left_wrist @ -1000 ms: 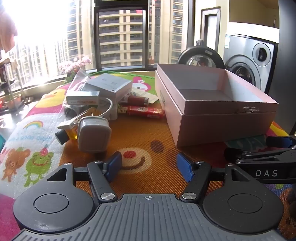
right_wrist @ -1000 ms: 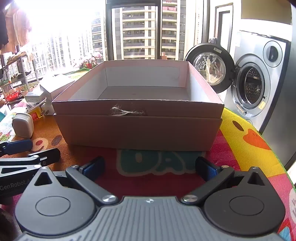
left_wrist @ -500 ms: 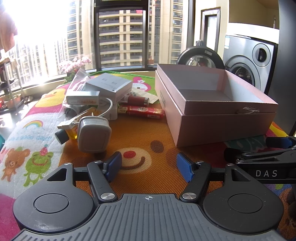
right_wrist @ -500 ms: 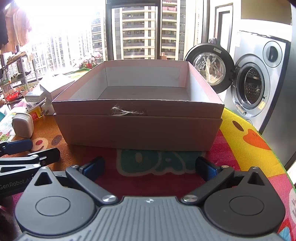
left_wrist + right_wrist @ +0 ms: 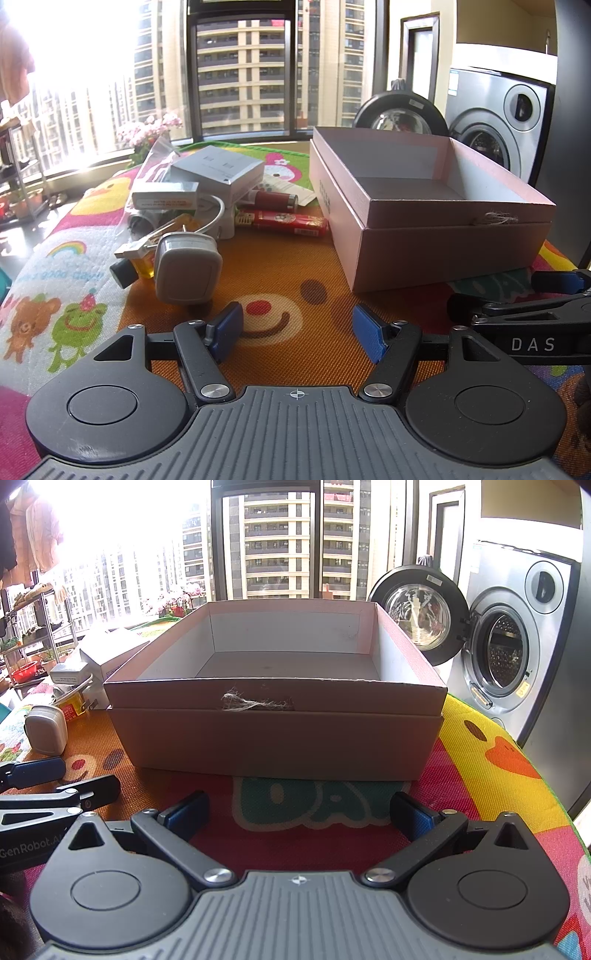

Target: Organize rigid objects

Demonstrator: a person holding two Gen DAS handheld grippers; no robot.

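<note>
My left gripper [image 5: 297, 330] gapes empty; the charger [image 5: 187, 269] stands upright just ahead-left, nearer it than my right gripper [image 5: 297, 814], also spread empty, facing the empty box [image 5: 280, 734] to the charger's right.

Sunlit window [image 5: 273, 542] facing high-rises, washing machine [image 5: 517, 646] door open, colourful cartoon mat [image 5: 74, 266].

In the left wrist view the right claw [image 5: 554, 291] is cut off by the right edge. The grey box [image 5: 218, 171] hides part of the clear bag [image 5: 153, 166] behind it. The print on the red lighter [image 5: 288, 221] is too small to read. In the right wrist view the pink box [image 5: 275, 705] hides most of the clutter, and the left claw [image 5: 48, 779] runs off the left edge.
</note>
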